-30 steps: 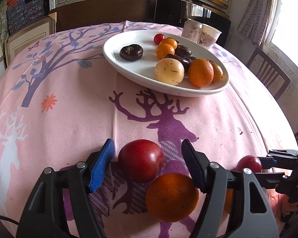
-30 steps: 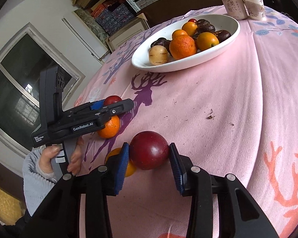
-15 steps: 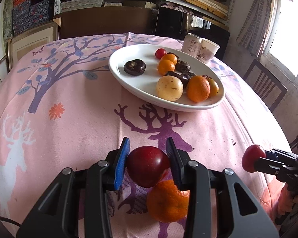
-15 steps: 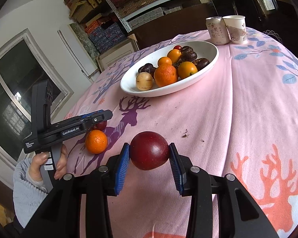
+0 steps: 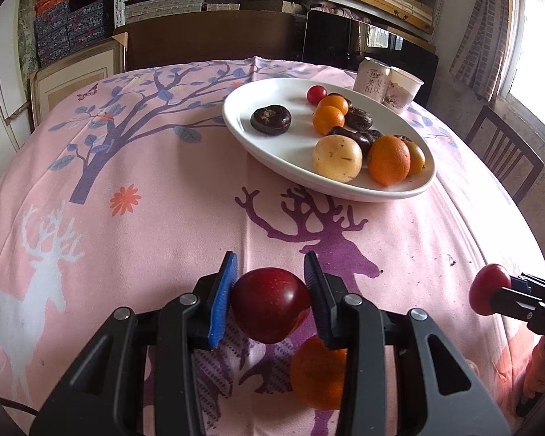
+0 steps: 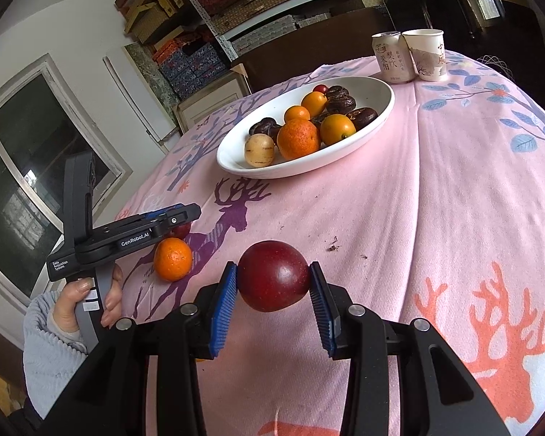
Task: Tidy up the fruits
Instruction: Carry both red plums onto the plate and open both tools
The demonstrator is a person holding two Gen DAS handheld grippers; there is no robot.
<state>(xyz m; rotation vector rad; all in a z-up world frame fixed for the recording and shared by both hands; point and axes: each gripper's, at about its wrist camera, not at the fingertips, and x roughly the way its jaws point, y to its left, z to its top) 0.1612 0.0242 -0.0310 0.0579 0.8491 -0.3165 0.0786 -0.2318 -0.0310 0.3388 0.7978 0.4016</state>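
The left gripper (image 5: pixel 270 290) fingers clamp one red plum (image 5: pixel 270 305); the right gripper (image 6: pixel 272 287) fingers clamp another plum (image 6: pixel 273 275), above the surface's near edge.

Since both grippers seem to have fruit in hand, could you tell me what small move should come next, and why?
Probably carry both forward to the white dish: the left gripper is shut on one red plum, the right gripper on another red plum, and the dish's left half looks open.
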